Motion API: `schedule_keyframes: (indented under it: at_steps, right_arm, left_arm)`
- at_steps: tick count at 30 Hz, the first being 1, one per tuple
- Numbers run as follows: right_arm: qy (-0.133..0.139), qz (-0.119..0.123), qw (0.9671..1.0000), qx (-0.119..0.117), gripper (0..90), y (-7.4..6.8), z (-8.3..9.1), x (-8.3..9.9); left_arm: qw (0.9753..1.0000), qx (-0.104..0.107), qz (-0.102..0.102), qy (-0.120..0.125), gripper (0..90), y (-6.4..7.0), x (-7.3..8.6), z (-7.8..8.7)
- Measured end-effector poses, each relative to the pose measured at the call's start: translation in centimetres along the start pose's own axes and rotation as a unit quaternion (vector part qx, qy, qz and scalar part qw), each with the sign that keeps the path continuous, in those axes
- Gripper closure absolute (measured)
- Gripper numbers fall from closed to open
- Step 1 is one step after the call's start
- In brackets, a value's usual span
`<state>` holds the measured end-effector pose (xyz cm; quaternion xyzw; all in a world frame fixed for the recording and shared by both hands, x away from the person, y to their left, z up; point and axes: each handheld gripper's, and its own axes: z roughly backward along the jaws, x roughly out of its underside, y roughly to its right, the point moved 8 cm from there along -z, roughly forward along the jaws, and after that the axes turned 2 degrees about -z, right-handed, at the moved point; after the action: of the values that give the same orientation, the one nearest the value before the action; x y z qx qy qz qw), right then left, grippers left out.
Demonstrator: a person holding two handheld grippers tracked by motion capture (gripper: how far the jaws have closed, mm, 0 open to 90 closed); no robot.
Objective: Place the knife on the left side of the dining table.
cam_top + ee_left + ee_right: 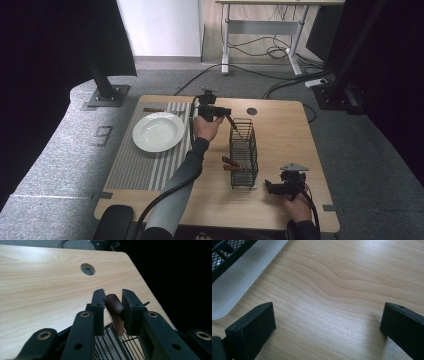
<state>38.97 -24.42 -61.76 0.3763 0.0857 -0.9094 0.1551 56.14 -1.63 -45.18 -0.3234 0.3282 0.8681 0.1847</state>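
Note:
My left gripper (226,111) (113,297) is shut on the brown wooden handle (114,307) of a utensil (234,124). The utensil slants down into the far end of the black wire basket (244,152), whose mesh (110,346) lies just below the jaws. Two more wooden handles (230,164) stick out of the basket's left side near its front. My right gripper (269,188) (329,315) rests low over the bare table at the front right, open wide with nothing between its jaws. The basket's white base (239,275) lies off to its upper left.
A white plate (158,131) sits on a striped grey placemat (145,160) at the left. A wooden-handled utensil (155,110) lies at the placemat's far edge. A round cable hole (251,111) (87,269) is in the table near the back.

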Motion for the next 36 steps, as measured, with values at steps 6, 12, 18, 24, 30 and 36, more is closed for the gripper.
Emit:
schedule_keyframes:
  at_steps: [6, 12, 18, 24, 30, 36]
  right_arm:
    - [0.000, 0.001, 1.0000, 0.000, 0.0, 0.0, 0.0, 0.0]
    - [0.000, 0.001, 1.0000, 0.000, 0.0, 0.0, 0.0, 0.0]
    - [0.000, 0.000, 1.0000, 0.000, 0.0, 0.0, 0.0, 0.0]
    - [0.000, 0.001, 1.0000, 0.000, 0.0, 0.0, 0.0, 0.0]
    - [0.000, 0.000, 1.0000, 0.000, 0.0, 0.0, 0.0, 0.0]
    - [0.000, 0.000, 1.0000, 0.000, 0.0, 0.0, 0.0, 0.0]
  left_arm:
    - [0.9994, 0.025, -0.004, 0.022, 79.8, 0.6, -0.4, 0.9]
    - [0.9987, 0.035, -0.004, 0.037, 79.9, 1.0, -1.1, 2.3]
    - [0.9983, 0.030, -0.017, 0.047, 79.9, 1.2, -1.8, 4.0]
    - [0.9973, 0.031, -0.024, 0.062, 79.9, 1.4, -2.7, 6.2]
    - [0.9960, 0.030, -0.031, 0.078, 79.9, 1.6, -3.4, 8.6]
    - [0.9945, 0.033, -0.028, 0.095, 79.9, 1.2, -3.8, 10.9]
